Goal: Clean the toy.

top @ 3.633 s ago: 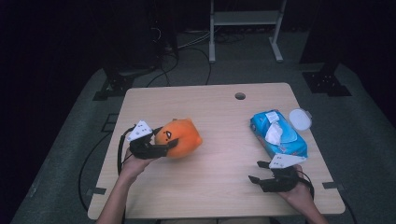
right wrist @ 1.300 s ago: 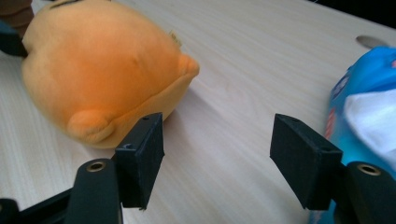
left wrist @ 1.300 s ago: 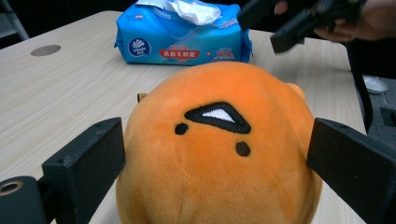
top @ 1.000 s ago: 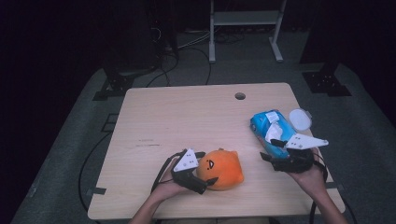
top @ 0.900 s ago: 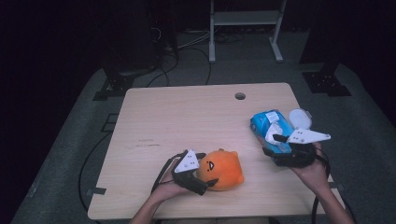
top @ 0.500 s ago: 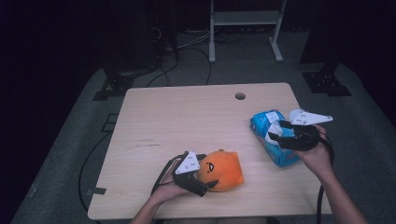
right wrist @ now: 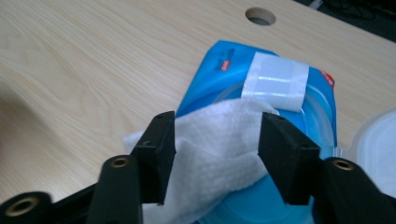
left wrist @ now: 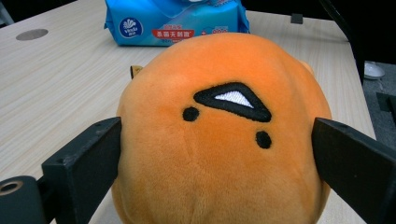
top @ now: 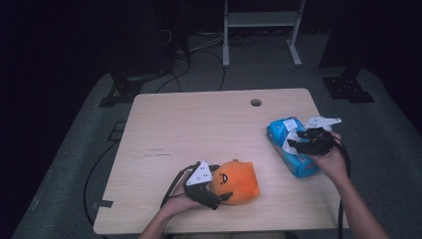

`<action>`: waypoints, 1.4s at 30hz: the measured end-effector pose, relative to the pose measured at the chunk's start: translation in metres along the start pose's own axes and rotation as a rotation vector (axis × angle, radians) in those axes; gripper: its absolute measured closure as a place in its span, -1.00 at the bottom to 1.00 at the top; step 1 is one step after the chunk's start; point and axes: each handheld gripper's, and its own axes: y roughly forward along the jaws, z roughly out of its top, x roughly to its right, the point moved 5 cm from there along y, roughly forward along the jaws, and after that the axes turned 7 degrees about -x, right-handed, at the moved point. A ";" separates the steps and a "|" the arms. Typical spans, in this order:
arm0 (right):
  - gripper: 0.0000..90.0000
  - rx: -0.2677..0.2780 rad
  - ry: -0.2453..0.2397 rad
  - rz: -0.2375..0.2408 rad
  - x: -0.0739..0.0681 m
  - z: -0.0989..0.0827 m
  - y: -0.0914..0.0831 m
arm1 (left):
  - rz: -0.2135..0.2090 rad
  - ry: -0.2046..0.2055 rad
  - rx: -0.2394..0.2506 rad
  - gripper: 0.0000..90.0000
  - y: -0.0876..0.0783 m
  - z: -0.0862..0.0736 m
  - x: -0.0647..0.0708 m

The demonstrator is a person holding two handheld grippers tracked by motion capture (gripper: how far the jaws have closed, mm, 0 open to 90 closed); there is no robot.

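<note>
So the left gripper [top: 215, 195] is clamped on the orange plush toy [top: 236, 181] near the table's [top: 199, 124] 6 o'clock edge, basically parking it. The right gripper [right wrist: 215, 140] straddles the white wipe [right wrist: 212, 154] poking out of the blue wipes pack [top: 291, 149] at 3 o'clock; its jaws have just been closing, not yet pinching, so it's lined up to pull. A second ago it sat nearer 4 o'clock, beside the pack.

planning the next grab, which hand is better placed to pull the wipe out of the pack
Right: its tongs, just closing, straddle the white wipe on the blue pack. The left tongs are clamped on the orange plush.
</note>
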 end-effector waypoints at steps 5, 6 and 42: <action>0.32 -0.038 0.047 0.020 0.008 -0.005 0.006 | -0.002 -0.008 0.002 -0.91 0.001 0.000 0.000; 0.32 -0.038 0.047 0.020 0.008 -0.005 0.006 | -0.002 -0.008 0.002 -0.91 0.001 0.000 0.000; 0.87 0.033 0.031 0.035 -0.005 -0.001 -0.038 | -0.010 -0.018 0.008 -0.93 0.003 -0.002 0.000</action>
